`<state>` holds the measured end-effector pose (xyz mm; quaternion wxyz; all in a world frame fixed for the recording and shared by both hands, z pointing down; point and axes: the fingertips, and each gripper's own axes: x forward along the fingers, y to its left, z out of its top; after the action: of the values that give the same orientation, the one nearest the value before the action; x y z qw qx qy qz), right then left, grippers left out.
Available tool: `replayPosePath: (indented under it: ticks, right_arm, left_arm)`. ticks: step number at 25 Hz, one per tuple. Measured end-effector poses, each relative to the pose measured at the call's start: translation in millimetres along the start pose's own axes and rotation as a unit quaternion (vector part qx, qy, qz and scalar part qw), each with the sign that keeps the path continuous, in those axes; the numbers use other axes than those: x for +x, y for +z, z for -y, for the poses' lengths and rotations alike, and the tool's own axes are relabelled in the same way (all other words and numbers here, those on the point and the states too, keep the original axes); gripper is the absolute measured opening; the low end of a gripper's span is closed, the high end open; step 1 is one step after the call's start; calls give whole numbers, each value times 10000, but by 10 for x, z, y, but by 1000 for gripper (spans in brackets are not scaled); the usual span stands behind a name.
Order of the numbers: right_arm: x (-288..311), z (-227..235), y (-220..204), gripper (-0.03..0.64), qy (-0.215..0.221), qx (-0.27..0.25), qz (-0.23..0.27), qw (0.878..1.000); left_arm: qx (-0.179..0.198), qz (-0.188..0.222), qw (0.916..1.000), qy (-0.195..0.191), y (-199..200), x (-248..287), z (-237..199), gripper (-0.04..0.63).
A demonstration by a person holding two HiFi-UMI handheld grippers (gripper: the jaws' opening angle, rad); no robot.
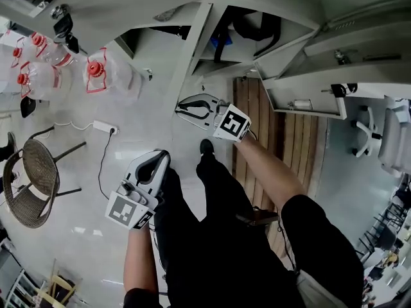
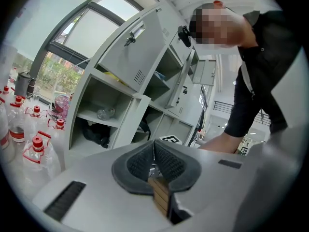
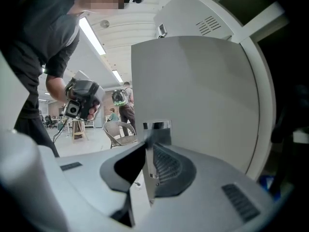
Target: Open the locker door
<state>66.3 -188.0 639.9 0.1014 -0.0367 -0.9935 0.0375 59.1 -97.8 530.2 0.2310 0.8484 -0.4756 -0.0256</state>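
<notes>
Locker door (image 3: 203, 95): grey sheet-metal panel, judged stiff, light, swinging on hinge; painted face likely slippery. Location: right gripper view, 12 to 3 o'clock. Hold point: free edge by metal tab (image 3: 158, 125). Right hand-held gripper (image 3: 150, 141) clamped on that edge. Left hand-held gripper (image 2: 154, 151) closed, empty.

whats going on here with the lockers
A person holds a gripper in each hand and is working on a locker. The right gripper is clamped on the free edge of the grey locker door, which is swung out from the lockers. The left gripper is shut and empty, off to the side.
</notes>
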Motion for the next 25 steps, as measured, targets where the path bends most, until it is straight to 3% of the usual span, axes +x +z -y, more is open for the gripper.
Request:
replayPosePath:
  ticks: [11, 25]
  right_arm:
    - [-212, -29, -50, 60, 623, -345, -180, 9973]
    - [-619, -31, -146, 63, 862, -390, -203, 9953]
  left_arm:
    - [-23, -136, 9996, 235, -115, 68, -15, 18]
    - [-38, -101, 9994, 320, -197, 313, 250, 18]
